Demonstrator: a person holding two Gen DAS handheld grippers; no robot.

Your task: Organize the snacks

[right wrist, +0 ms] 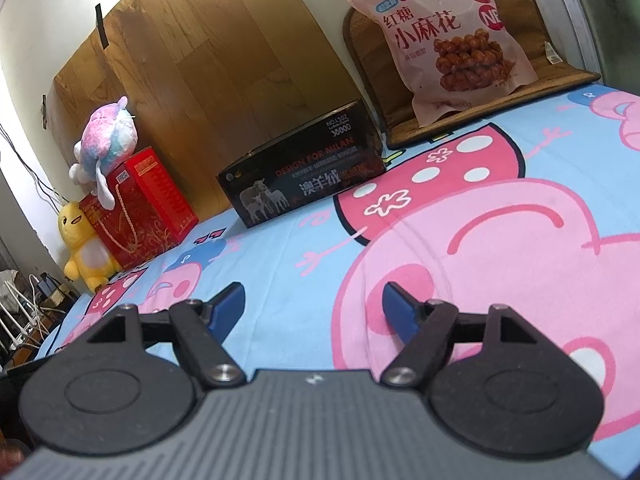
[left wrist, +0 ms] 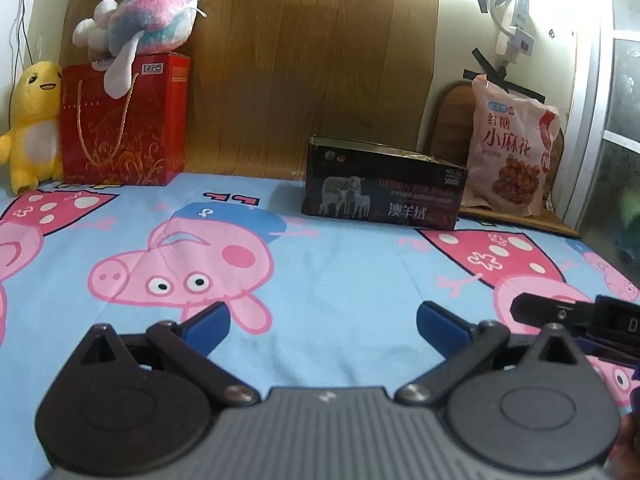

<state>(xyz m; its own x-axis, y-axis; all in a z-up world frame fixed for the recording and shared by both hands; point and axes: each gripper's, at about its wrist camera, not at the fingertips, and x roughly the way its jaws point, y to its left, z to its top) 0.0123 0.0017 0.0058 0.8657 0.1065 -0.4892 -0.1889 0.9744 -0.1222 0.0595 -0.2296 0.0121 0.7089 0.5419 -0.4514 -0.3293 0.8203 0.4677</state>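
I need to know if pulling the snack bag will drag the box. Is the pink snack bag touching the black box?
Apart. The right wrist view shows the snack bag on a brown mat, with a strip of mat and wall visible between it and the black box.

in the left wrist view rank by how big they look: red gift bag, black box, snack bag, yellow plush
1. black box and red gift bag: about alike, so unranked, though the box sits nearer the camera.
3. snack bag, partly behind the box.
4. yellow plush, partly hidden by the gift bag.
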